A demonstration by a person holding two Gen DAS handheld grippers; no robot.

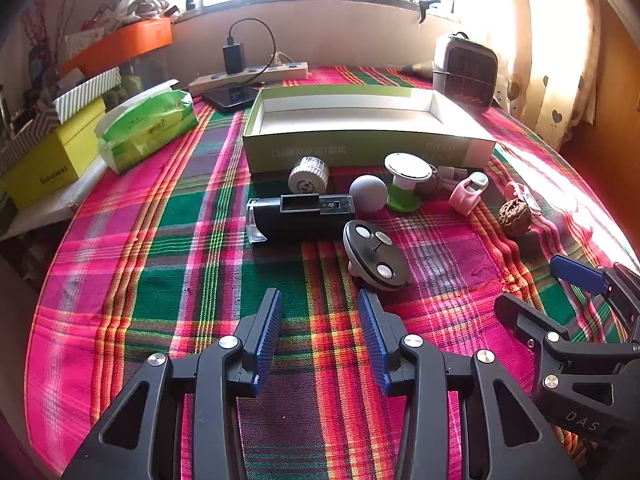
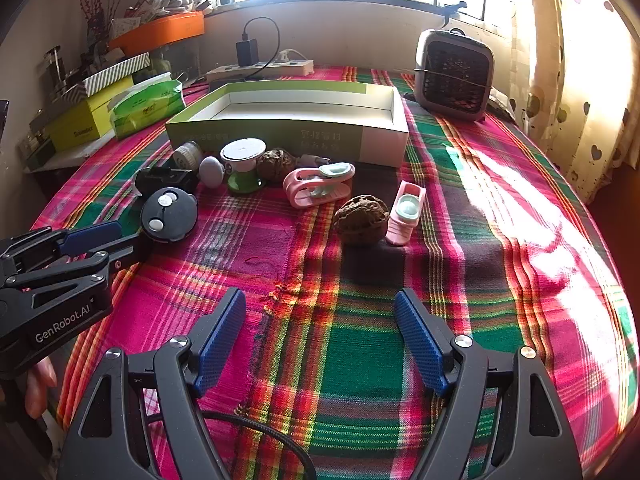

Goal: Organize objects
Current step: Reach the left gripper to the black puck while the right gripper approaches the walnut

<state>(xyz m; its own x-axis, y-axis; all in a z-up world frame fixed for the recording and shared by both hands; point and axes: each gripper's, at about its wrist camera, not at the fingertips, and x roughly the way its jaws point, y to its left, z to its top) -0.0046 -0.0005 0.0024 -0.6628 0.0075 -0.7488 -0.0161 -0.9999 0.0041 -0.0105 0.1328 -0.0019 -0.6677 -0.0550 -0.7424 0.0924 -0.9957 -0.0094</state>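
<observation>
An open green and white box stands on the plaid cloth. In front of it lie small objects: a black cylinder, a black disc with silver buttons, a grey ball, a white and green stand, a white cap, pink clips and walnuts. My left gripper hovers open just short of the black disc. My right gripper stands wide open over bare cloth, short of the walnut.
A tissue pack, a yellow box, a power strip with charger, a phone and a small heater ring the back of the table. A curtain hangs at the right. A hand holds the left gripper.
</observation>
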